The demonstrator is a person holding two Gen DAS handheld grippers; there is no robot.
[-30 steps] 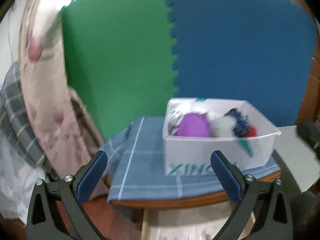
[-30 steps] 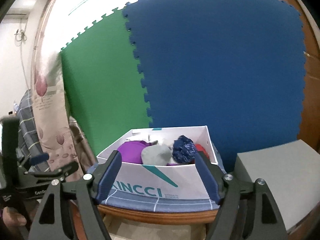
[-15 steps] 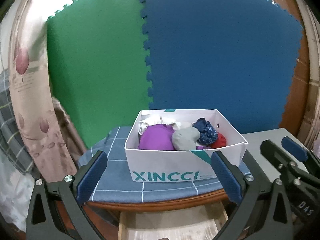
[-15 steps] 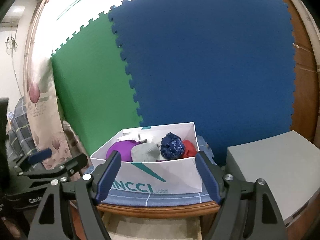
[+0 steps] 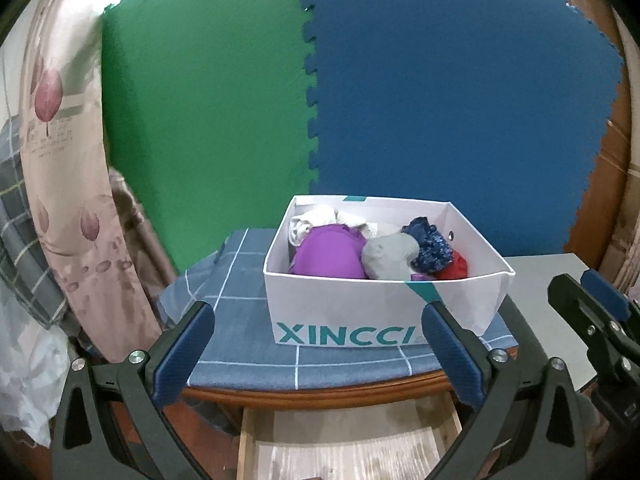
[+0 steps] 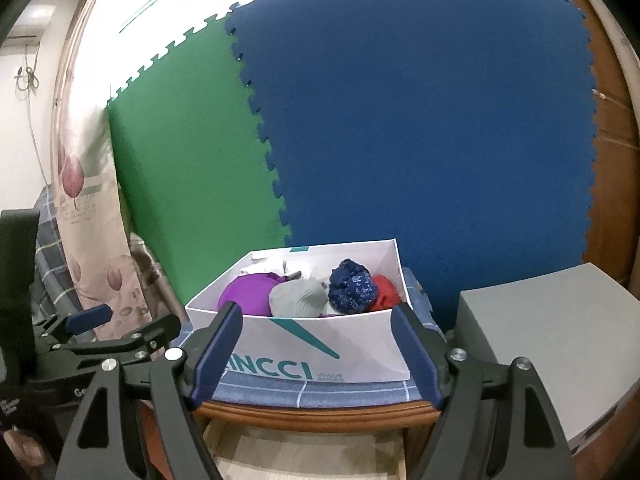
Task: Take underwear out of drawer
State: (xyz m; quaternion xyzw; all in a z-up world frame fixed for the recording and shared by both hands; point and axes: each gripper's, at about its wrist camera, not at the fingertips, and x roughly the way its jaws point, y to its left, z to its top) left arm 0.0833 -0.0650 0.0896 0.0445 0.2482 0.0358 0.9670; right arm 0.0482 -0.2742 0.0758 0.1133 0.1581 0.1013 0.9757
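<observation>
A white box marked XINCCI (image 5: 344,312) (image 6: 320,356) stands on a wooden stand covered by a blue checked cloth (image 5: 240,304). It holds rolled underwear: purple (image 5: 330,250), grey (image 5: 390,258), dark blue patterned (image 5: 430,246), red (image 5: 454,268) and white (image 5: 316,220). Below the stand an open wooden drawer (image 5: 344,456) (image 6: 304,460) shows a bare pale bottom. My left gripper (image 5: 316,344) is open and empty in front of the box. My right gripper (image 6: 316,350) is open and empty, also facing the box.
Green and blue foam mats (image 5: 440,120) cover the wall behind. A flowered curtain (image 5: 68,200) hangs at left. A grey cabinet (image 6: 548,340) stands right of the stand. The other gripper shows at each view's edge (image 5: 592,320) (image 6: 100,340).
The left gripper has swung right and steadied, so the box now sits centred between its fingers. The right gripper has risen slightly; more of the open drawer shows below.
</observation>
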